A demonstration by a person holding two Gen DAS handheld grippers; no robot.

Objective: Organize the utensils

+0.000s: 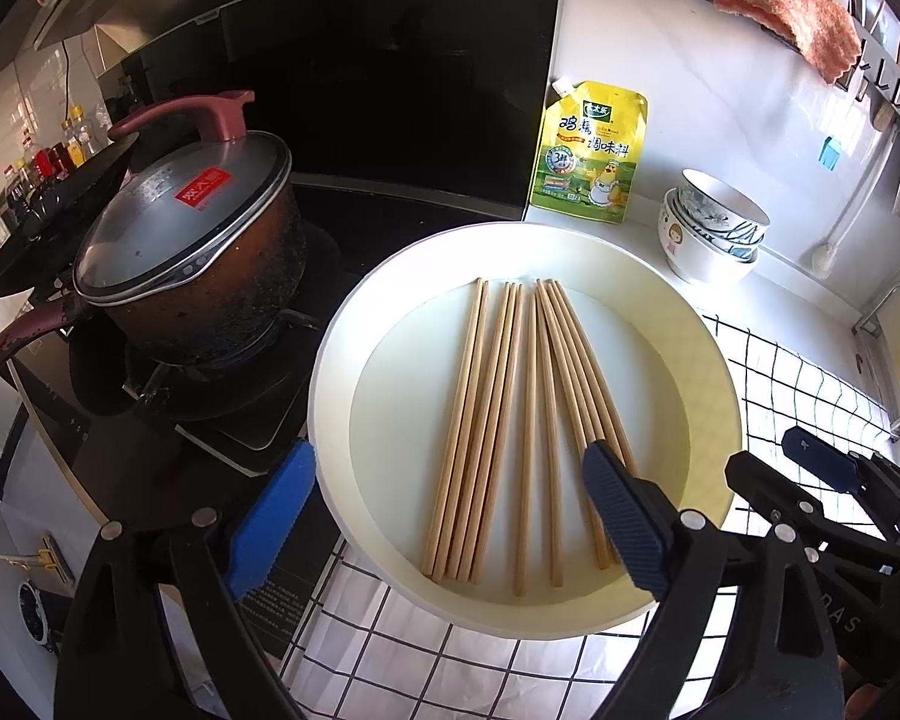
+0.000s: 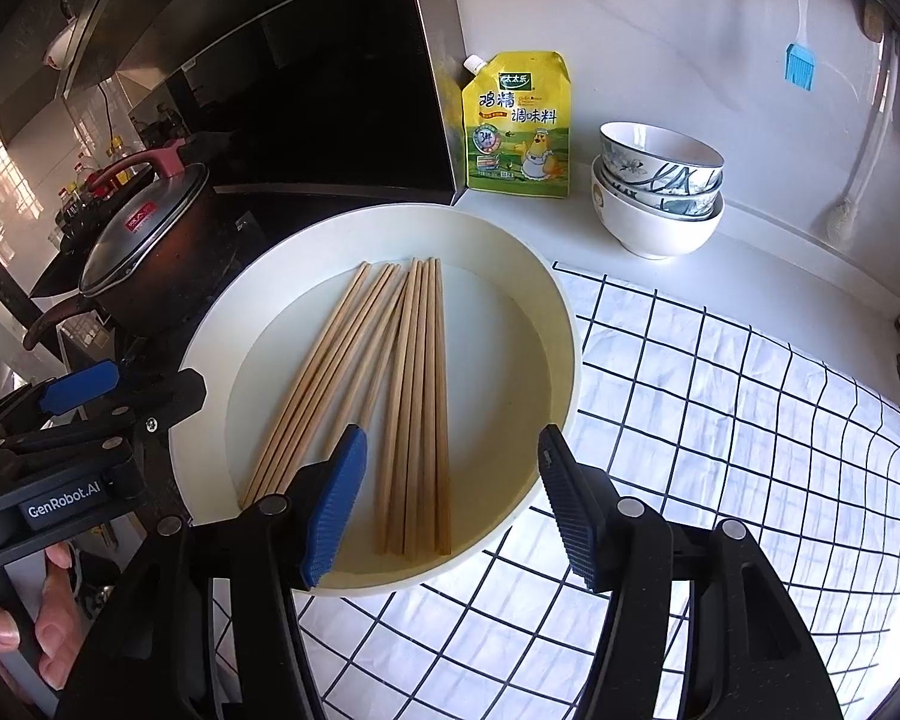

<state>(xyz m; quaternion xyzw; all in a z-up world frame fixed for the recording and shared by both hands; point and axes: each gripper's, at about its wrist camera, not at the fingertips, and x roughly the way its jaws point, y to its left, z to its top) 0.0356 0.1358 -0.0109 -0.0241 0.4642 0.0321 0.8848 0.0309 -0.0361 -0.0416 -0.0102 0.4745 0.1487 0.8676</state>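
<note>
Left gripper: jaws spread wide, holding nothing, poised over the near rim of the white plate. Right gripper: jaws likewise wide and empty, just beside the left one. Wooden chopsticks lie fanned on the plate directly ahead of both. Beyond: seasoning pouch, stacked bowls. Left of the plate: lidded pot.
</note>
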